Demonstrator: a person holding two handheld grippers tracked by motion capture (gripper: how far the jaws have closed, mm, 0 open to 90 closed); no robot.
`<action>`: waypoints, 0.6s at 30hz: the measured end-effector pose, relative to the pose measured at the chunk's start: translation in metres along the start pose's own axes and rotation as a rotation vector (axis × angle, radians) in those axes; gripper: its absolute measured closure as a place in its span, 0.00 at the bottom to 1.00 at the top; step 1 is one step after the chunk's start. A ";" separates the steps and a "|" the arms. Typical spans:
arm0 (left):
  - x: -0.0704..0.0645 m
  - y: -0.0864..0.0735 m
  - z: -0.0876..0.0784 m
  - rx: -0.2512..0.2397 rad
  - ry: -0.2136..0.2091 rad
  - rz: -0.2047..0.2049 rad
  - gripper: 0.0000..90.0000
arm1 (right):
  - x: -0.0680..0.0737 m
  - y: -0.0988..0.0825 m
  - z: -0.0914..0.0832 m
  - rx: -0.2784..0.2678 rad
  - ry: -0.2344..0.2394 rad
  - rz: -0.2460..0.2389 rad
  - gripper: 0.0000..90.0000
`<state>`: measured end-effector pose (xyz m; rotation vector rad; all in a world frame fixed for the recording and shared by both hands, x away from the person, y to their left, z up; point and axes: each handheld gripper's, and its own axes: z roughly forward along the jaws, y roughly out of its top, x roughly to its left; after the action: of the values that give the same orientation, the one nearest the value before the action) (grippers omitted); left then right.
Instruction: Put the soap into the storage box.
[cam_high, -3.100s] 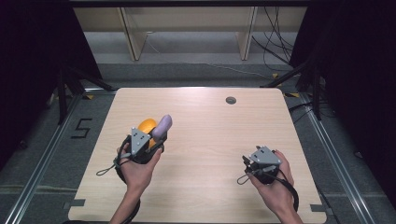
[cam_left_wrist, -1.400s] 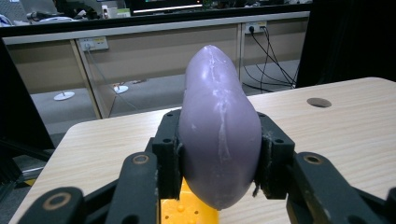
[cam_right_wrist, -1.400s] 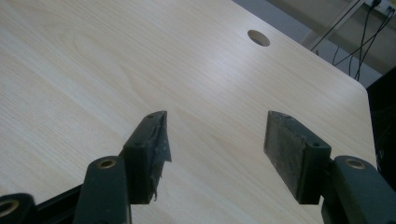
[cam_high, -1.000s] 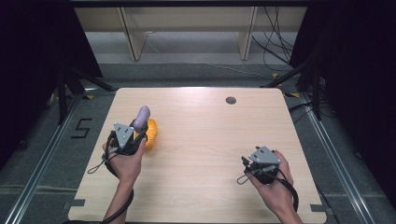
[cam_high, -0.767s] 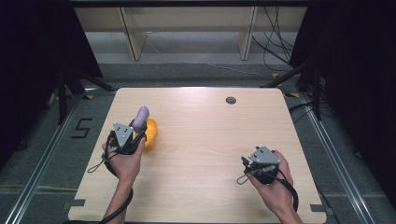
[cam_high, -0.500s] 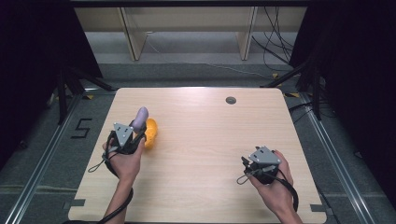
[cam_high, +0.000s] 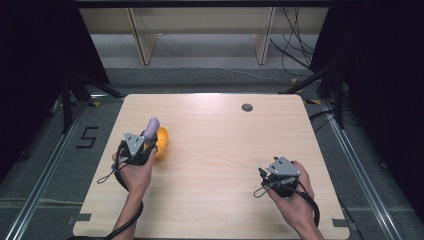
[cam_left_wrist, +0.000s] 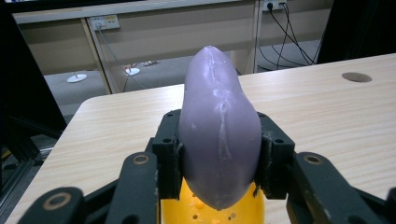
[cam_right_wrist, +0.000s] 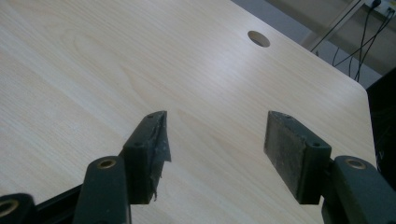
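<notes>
Two grippers: left gripper (cam_left_wrist: 219, 158) pinches a purple eggplant-shaped object (cam_left_wrist: 219, 135), long axis pointing away, above a yellow piece (cam_high: 161, 142); right gripper (cam_right_wrist: 217, 149) rests spread, well apart.

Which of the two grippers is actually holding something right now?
The left gripper: its jaws are clamped on the purple eggplant-shaped toy, above a yellow object. The right gripper stands open over bare table.

- Pale lilac eggplant-shaped piece (cam_left_wrist: 219, 135), a lighter seam streaking its length.
- Bright yellow object (cam_high: 161, 143) just beside it, speckled with small holes.
- Black left claw (cam_left_wrist: 219, 161) and black right claw (cam_right_wrist: 229, 144), each topped by a grey plate.
- Light wood-grain counter (cam_high: 225, 150) with a dark round hole (cam_high: 247, 107).
</notes>
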<state>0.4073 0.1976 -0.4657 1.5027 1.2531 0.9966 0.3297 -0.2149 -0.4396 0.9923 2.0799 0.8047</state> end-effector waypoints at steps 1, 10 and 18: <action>0.000 -0.001 0.001 0.003 -0.002 0.003 0.65 | 0.000 0.000 0.000 -0.003 -0.004 0.001 0.45; 0.002 -0.010 0.006 0.030 0.003 0.005 0.65 | 0.001 0.000 0.000 -0.002 -0.001 0.005 0.45; 0.003 -0.019 0.012 0.058 0.008 0.006 0.65 | 0.001 0.000 0.000 -0.005 -0.003 -0.001 0.45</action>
<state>0.4141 0.2005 -0.4866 1.5487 1.2933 0.9780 0.3297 -0.2145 -0.4401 0.9896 2.0746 0.8068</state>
